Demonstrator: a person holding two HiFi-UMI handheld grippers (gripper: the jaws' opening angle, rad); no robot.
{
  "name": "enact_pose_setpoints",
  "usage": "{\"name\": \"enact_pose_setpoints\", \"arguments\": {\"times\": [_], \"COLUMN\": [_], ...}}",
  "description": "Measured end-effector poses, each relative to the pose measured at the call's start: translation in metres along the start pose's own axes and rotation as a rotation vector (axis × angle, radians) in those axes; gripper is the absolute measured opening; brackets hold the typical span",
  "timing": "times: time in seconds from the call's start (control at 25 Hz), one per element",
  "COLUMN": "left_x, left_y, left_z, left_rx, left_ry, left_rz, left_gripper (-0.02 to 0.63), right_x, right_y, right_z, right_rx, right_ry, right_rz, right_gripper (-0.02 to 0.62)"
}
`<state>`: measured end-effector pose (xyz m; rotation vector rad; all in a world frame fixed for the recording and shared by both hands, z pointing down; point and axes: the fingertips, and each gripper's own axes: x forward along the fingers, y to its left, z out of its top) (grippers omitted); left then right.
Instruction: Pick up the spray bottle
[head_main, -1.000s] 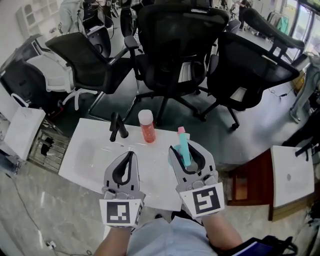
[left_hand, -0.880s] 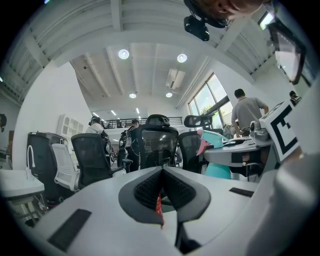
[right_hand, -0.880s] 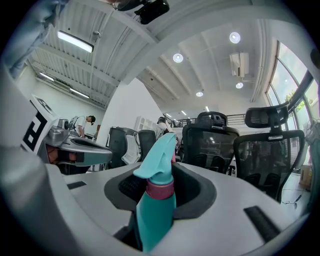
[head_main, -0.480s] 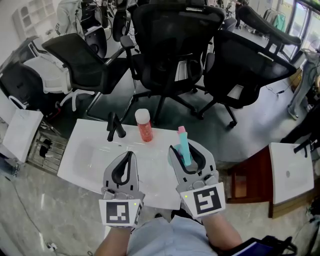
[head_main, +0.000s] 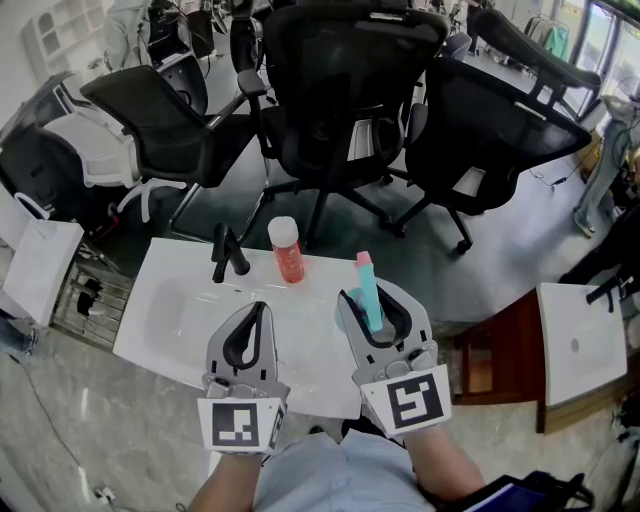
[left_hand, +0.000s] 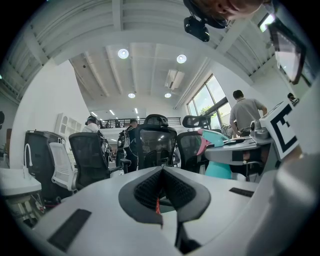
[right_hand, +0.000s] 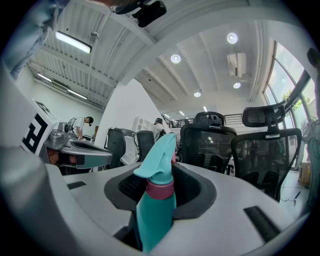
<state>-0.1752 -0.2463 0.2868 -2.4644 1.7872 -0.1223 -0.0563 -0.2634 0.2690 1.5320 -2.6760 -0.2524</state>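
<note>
The right gripper (head_main: 371, 303) has its jaws clenched on the spray bottle (right_hand: 156, 202). The bottle is teal, with a dark pink collar under its nozzle head. It stands upright between the two jaws, and its neck and nozzle rise above them. In the right gripper view the dark ribbed pads press against the bottle's body on both sides. No print can be made out on the bottle.

The left gripper (head_main: 259, 308) is held beside the right one, to its left. Its jaws are closed together with nothing between them. In the left gripper view only a thin red sliver shows through the slit where they meet.

Ahead of the left jaws, a little toward the right jaws, a red bottle (head_main: 287, 252) with a white cap stands on the white counter (head_main: 165, 318). Any label on it is too small to read. Ahead of the left jaws and off to their left, a black fixture (head_main: 228, 254) stands on the counter.

Each gripper carries a cube with a black-and-white square marker (head_main: 408, 400) facing the head camera. The markers are patterns, not words.

Beyond the counter, past both sets of jaws, stand black mesh office chairs (head_main: 340, 90).
</note>
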Motion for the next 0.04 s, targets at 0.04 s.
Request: {"name": "enact_pose_setpoints", "arguments": {"times": [0.04], "left_x": [0.0002], "left_y": [-0.0005], "left_z": [0.0000], "left_rx": [0.000], "left_ry": [-0.001], "left_rz": [-0.002], "left_gripper": [0.018], "right_x": [-0.0002], "right_y": [-0.0003], "right_z": [0.0002], "right_rx": [0.002], "right_ry": [-0.002], "right_rz": [-0.002], "right_gripper": [0.147]}}
